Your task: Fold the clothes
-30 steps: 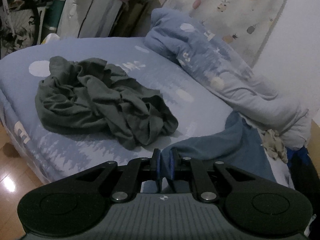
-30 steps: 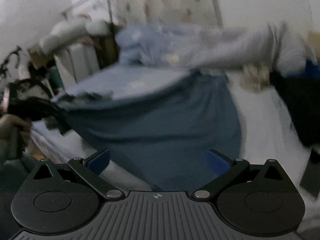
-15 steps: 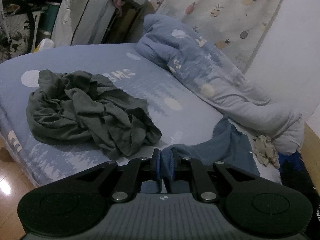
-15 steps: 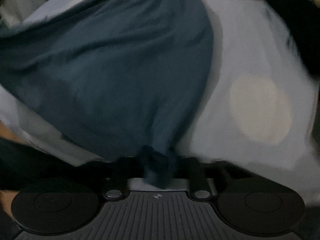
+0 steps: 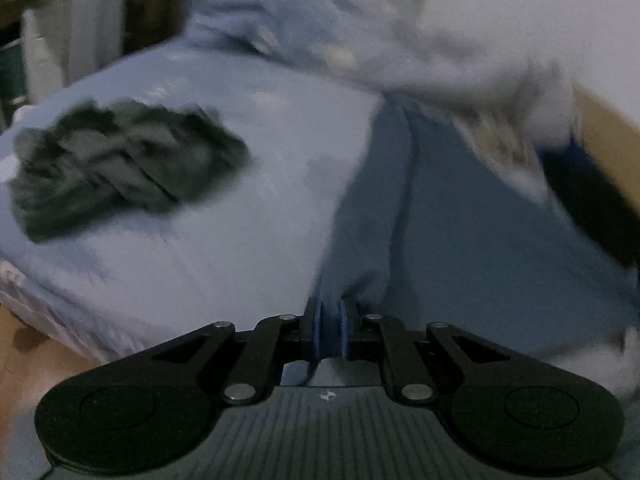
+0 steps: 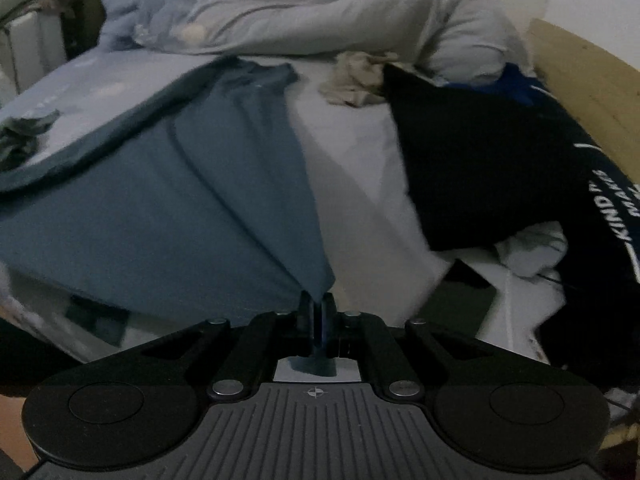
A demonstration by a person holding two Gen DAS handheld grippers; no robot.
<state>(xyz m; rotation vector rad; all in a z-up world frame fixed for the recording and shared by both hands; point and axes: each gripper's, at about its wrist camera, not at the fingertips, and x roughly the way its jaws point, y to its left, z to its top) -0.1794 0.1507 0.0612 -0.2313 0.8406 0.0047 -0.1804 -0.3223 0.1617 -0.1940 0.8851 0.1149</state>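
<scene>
A blue garment lies spread over the pale blue bed, stretched between both grippers; it also shows in the right wrist view. My left gripper is shut on its near edge. My right gripper is shut on another corner of the same garment, and a bit of cloth hangs behind its fingers. The left wrist view is blurred by motion.
A crumpled dark grey garment lies on the bed to the left. A rolled blue duvet lies along the back. A black garment with white lettering and a beige cloth lie at the right, by the wooden bed frame.
My right gripper has closed on the blue garment and pulled it back. My left gripper has swung right, still shut on it. The garment now lies spread flatter across the bed.
</scene>
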